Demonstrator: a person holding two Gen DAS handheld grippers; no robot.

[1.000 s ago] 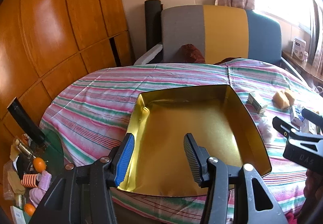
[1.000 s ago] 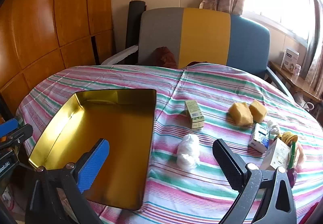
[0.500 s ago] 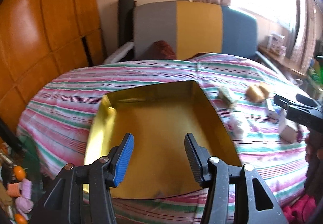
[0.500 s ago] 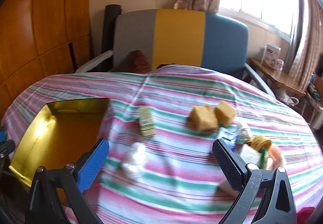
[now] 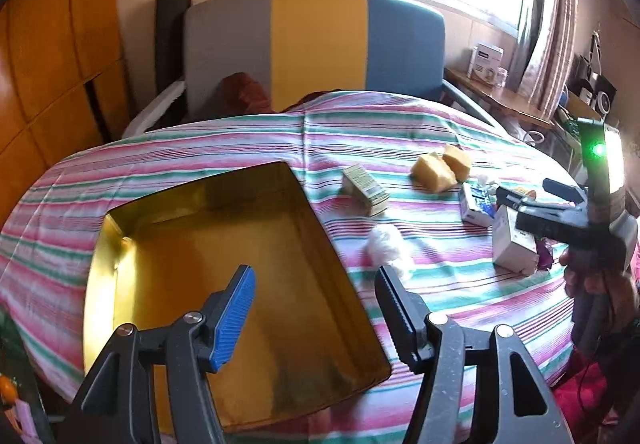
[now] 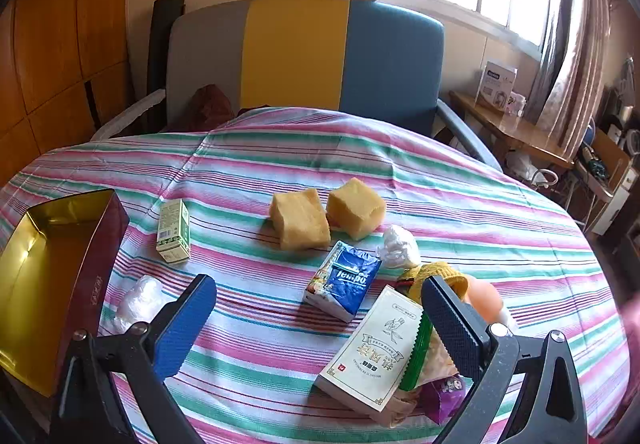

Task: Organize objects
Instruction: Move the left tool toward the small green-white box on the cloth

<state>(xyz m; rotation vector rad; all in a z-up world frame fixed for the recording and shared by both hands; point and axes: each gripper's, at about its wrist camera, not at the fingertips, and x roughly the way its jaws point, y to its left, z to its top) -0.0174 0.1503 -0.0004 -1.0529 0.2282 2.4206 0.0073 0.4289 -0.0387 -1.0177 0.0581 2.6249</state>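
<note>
Left claw (image 5: 314,302) tilts downward, empty, its jaws parted and just opening wider. Right claw (image 6: 318,318) also tilts down, jaws spread wide, gripping nothing.

The shallow rectangular tin with its gold interior (image 5: 224,284) looked like glossy metal, mirror-smooth and throwing reflections at the left edge of the matt woven cloth with pink, green and white stripes (image 6: 280,148) that covered the table. The two yellow sponge blocks (image 6: 300,222) looked porous and rough, the blue tissue packet (image 6: 346,280) was shiny plastic film, and the cream box (image 6: 376,352) was smooth printed card. The crumpled white wad (image 5: 388,248) near the tin looked like thin, wrinkled plastic, and the wall panels (image 6: 60,44) were polished wood.
</note>
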